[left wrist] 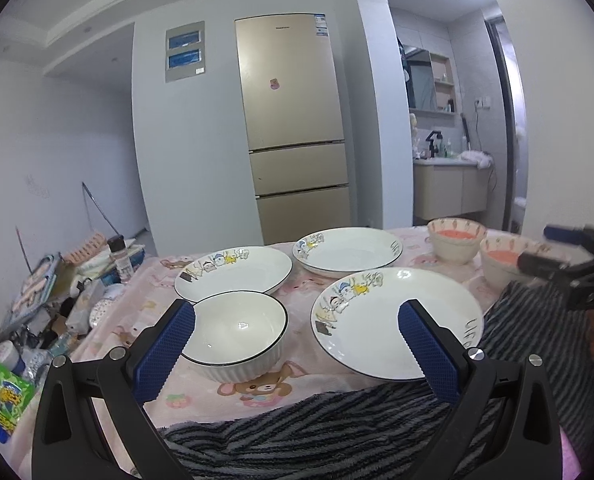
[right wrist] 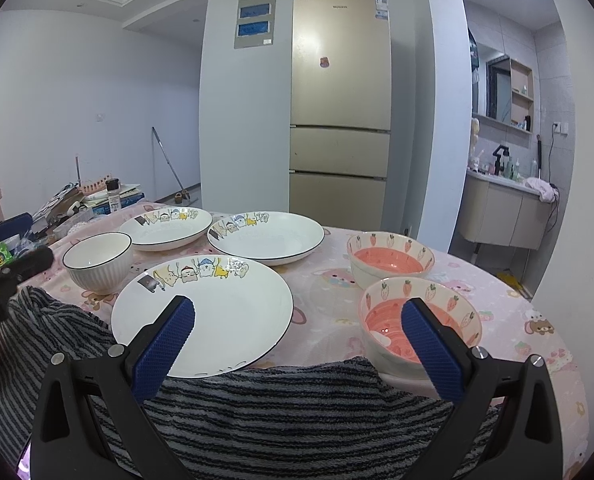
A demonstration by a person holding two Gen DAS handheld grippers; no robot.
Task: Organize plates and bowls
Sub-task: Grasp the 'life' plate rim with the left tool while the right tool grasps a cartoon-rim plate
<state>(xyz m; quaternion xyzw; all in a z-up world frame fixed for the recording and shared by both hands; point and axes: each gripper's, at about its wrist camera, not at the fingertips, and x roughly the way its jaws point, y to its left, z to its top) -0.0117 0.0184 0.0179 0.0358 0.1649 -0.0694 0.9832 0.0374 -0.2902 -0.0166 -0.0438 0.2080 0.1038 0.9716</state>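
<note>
Left wrist view puts the nearest plate [left wrist: 397, 324] at lower right of centre, with the white ribbed bowl [left wrist: 237, 336] just left of it at lower centre. Two more cartoon-rimmed plates [left wrist: 233, 274] [left wrist: 347, 250] lie behind them at mid-frame, side by side and nearly touching. The two pink carrot-pattern bowls [left wrist: 455, 244] [left wrist: 505, 264] stand at the right edge.

You should treat all of this as glazed ceramic: stiff, fairly heavy, slick and liable to chip if one piece knocks another. My judgement is that each plate is best pinched at its raised rim, one finger above and one below. Take the bowls by the wall at the lip.

Everything rests on a pink cartoon tablecloth [left wrist: 305, 292]. A grey striped towel [left wrist: 337, 428] lies along the bottom of the frame, close to you.

Your left gripper [left wrist: 297, 344] hangs low over the near edge, jaws spread wide and holding nothing, straddling the gap between the ribbed bowl and the nearest plate. In the right wrist view your right gripper [right wrist: 297, 338] is likewise wide apart and empty, level and pointing forward between that plate [right wrist: 201, 312] and the near pink bowl [right wrist: 417, 320].

A gold fridge [left wrist: 293, 120] fills the upper middle.
</note>
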